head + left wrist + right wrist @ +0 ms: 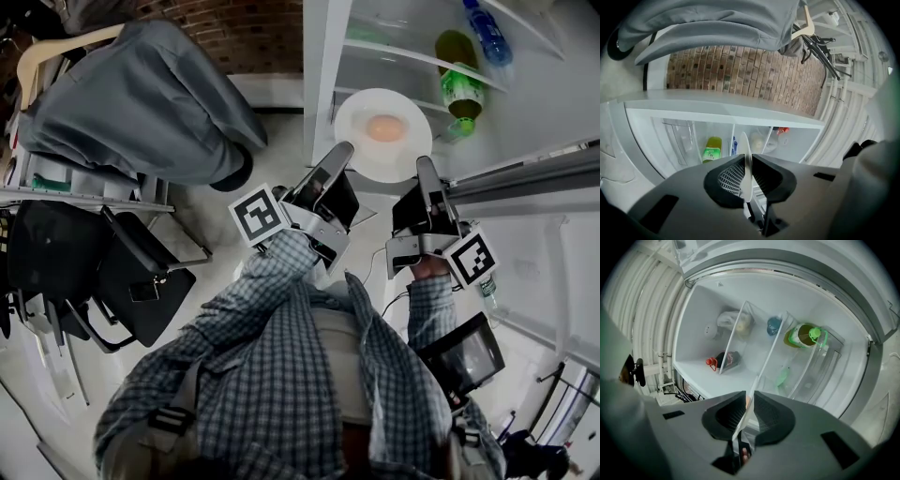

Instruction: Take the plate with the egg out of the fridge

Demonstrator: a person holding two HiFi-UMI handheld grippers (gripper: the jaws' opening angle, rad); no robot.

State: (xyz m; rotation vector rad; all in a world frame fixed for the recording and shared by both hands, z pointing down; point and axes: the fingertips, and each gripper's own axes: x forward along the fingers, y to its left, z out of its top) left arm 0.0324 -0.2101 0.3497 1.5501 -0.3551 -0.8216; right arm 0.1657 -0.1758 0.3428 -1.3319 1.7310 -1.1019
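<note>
A white plate [358,148] with a fried egg [384,127] on it hangs just in front of the open fridge's shelves. My left gripper [341,156] is shut on the plate's near-left rim, and my right gripper [424,169] is shut on its near-right rim. In the left gripper view the plate [746,161] shows edge-on as a thin white blade pinched between the jaws. The right gripper view shows the same rim [746,416] clamped, with a bit of orange egg behind it.
The fridge holds a yellow-green bottle [458,77] and a blue bottle [486,34] on its shelves [412,56]. A red-capped dark bottle [723,360] lies deeper inside. To the left stand a chair draped with a grey jacket [141,98] and black folding chairs [131,281].
</note>
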